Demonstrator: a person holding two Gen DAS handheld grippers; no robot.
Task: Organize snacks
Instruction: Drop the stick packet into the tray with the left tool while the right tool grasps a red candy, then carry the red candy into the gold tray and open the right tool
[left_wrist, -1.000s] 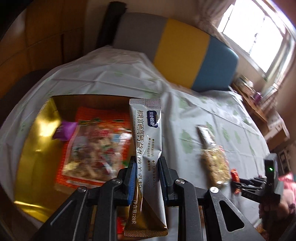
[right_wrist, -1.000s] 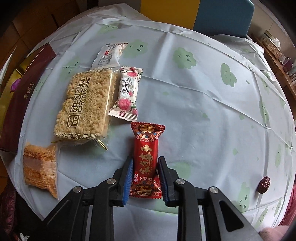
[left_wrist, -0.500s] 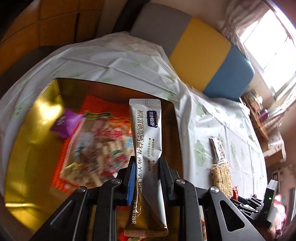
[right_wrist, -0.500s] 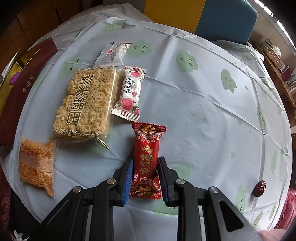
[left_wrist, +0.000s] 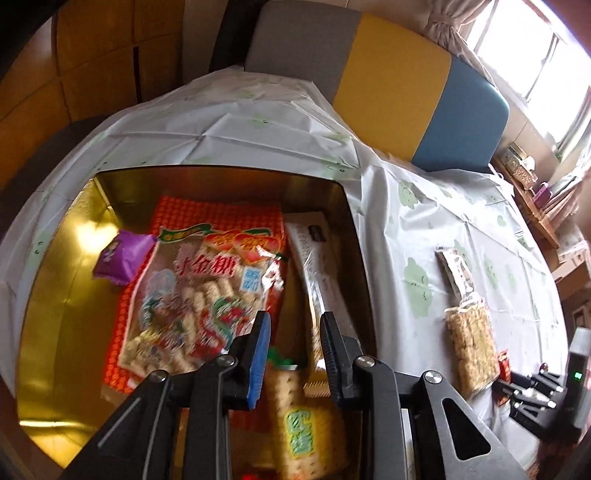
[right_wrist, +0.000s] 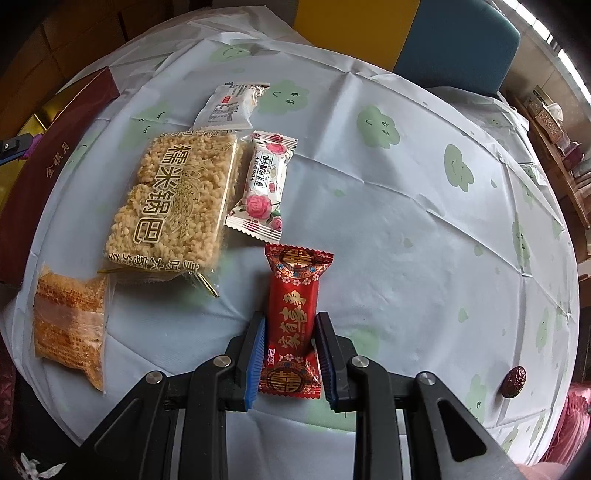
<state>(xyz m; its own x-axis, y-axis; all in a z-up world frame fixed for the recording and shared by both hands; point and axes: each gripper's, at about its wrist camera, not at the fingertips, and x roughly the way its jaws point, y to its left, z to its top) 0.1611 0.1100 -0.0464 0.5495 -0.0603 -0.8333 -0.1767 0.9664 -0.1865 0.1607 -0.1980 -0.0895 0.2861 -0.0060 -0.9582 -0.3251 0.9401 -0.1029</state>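
The silver stick sachet (left_wrist: 317, 273) lies in the gold box (left_wrist: 55, 295); the left claw (left_wrist: 293, 334), jaws just opening, hangs empty above it. The right claw (right_wrist: 290, 350) pinches a red candy (right_wrist: 293, 314) on the table (right_wrist: 424, 240), angled steeply down. Gripped near its tail, it might swing or slip.

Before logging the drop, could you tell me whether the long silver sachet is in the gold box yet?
In: the long silver sachet lies inside the gold box, beyond the left gripper, whose jaws have just opened.
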